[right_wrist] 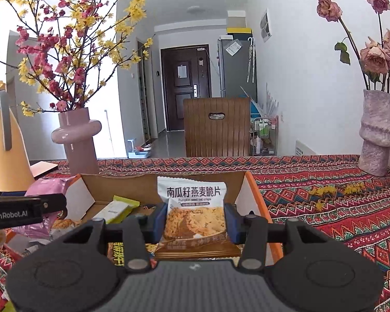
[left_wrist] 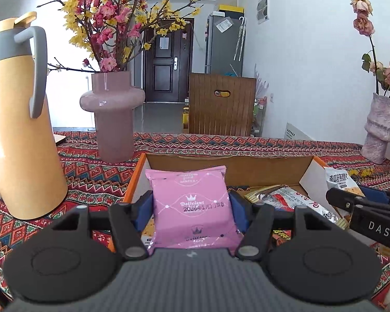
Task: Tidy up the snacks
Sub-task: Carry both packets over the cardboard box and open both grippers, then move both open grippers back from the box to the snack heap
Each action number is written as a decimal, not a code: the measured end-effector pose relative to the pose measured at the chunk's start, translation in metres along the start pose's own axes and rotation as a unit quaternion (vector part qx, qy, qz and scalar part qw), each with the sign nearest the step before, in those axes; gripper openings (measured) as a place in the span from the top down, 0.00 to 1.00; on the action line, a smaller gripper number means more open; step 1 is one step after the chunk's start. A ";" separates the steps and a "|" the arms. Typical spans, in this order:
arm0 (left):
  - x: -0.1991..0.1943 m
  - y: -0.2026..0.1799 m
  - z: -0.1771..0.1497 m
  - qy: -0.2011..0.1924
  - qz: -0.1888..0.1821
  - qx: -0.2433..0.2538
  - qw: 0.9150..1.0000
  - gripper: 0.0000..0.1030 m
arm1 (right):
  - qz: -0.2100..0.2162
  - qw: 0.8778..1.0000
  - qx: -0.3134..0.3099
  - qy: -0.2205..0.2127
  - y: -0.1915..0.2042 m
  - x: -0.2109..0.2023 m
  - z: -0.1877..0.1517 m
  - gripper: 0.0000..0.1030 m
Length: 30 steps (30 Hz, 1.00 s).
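Observation:
My left gripper (left_wrist: 191, 209) is shut on a pink snack packet (left_wrist: 192, 208) with a crown logo, held upright over the left part of an open cardboard box (left_wrist: 228, 169). My right gripper (right_wrist: 195, 221) is shut on a white and orange oat crisp packet (right_wrist: 193, 208), held upright over the same box (right_wrist: 132, 184) near its right wall. The right gripper (left_wrist: 361, 208) with its packet (left_wrist: 338, 179) shows at the right edge of the left wrist view. The left gripper (right_wrist: 26, 208) and the pink packet (right_wrist: 49, 184) show at the left edge of the right wrist view.
Inside the box lie a red and white packet (left_wrist: 293, 200), a yellow-green bar (right_wrist: 117, 209) and other snacks. A yellow jug (left_wrist: 20, 135), a pink vase with blossom branches (left_wrist: 113, 119) and a mauve vase with roses (right_wrist: 377, 135) stand on the patterned tablecloth (right_wrist: 325, 202). A wooden chair (right_wrist: 217, 127) is behind.

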<state>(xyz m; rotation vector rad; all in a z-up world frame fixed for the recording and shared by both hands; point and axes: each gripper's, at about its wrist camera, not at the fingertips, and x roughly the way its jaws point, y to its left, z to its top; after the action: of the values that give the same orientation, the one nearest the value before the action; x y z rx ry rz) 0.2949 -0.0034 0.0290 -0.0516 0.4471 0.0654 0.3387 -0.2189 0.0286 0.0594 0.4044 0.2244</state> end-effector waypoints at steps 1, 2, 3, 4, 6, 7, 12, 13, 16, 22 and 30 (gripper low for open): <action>0.000 0.001 0.000 0.000 0.000 -0.001 1.000 0.39 | -0.001 1.000 0.000 0.003 0.000 0.001 -0.001 0.56; 0.000 0.001 -0.001 -0.001 -0.001 -0.003 1.000 0.39 | 0.000 1.000 0.000 0.005 0.000 0.001 -0.001 0.56; -0.001 0.002 -0.001 -0.002 -0.001 -0.006 1.000 0.39 | 0.000 1.000 0.001 0.007 0.000 0.001 -0.002 0.55; -0.001 0.003 -0.001 -0.004 0.000 -0.010 1.000 0.39 | 0.001 1.000 0.002 0.007 0.000 0.000 -0.003 0.53; -0.004 0.005 -0.001 -0.009 -0.003 -0.016 1.000 0.32 | 0.005 1.000 0.002 0.008 0.000 -0.002 -0.003 0.48; -0.006 0.006 -0.001 -0.012 -0.001 -0.019 1.000 0.21 | 0.008 1.000 0.003 0.008 -0.001 -0.003 -0.003 0.36; -0.015 0.010 0.000 -0.034 0.016 -0.032 0.999 0.00 | 0.009 1.000 0.008 -0.003 -0.001 -0.010 -0.003 0.02; -0.014 0.009 0.000 -0.031 0.017 -0.033 0.999 0.00 | 0.008 1.000 0.010 -0.004 -0.002 -0.011 -0.003 0.00; -0.011 0.009 -0.001 -0.025 0.015 -0.031 0.999 0.00 | 0.009 1.000 0.015 -0.001 -0.004 -0.010 -0.004 0.00; -0.014 0.010 0.001 -0.017 0.021 -0.039 0.999 0.00 | 0.006 1.000 0.022 0.002 -0.008 -0.009 -0.003 0.00; -0.051 0.008 0.014 -0.029 0.019 -0.041 0.999 0.00 | 0.007 0.999 0.013 -0.033 -0.003 -0.045 0.014 0.00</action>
<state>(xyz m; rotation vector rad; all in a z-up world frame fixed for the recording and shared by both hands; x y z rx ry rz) 0.2545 0.0027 0.0629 -0.1220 0.3873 0.1230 0.3045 -0.2321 0.0582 0.0947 0.3422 0.2299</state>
